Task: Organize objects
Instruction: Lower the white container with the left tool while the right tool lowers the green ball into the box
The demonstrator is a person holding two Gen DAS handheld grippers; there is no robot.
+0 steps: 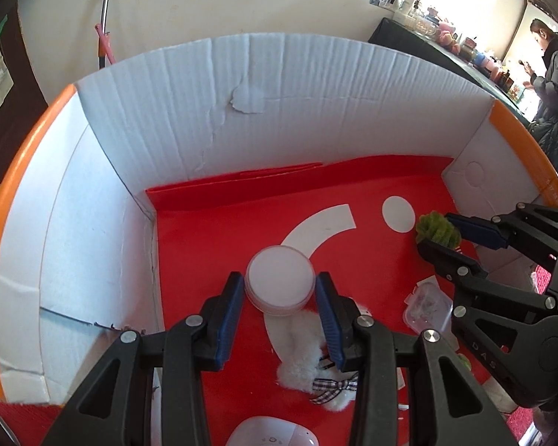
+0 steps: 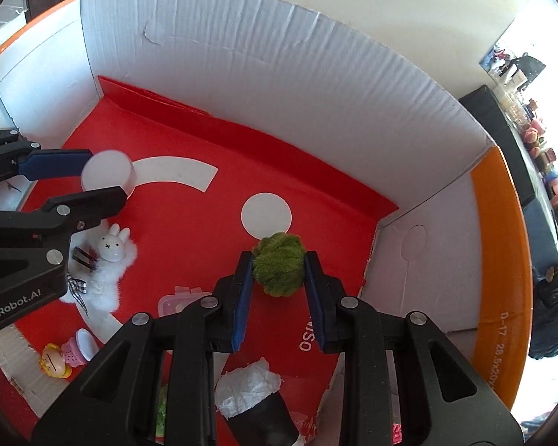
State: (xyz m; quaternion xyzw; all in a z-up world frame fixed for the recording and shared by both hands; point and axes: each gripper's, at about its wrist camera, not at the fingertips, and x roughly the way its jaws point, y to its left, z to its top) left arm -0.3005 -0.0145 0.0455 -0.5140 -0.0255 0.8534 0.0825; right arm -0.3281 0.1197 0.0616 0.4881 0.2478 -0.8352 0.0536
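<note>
My left tongs clamp the white jar over the red floor of the cardboard box, my right tongs clamp the green pompom nearer the box's right wall, both pointing steeply down.

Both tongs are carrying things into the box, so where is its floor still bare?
Bare red floor lies along the far white wall, beyond the white jar and green pompom. Crowded: the near side, around the plush bunny and small clear box.
</note>
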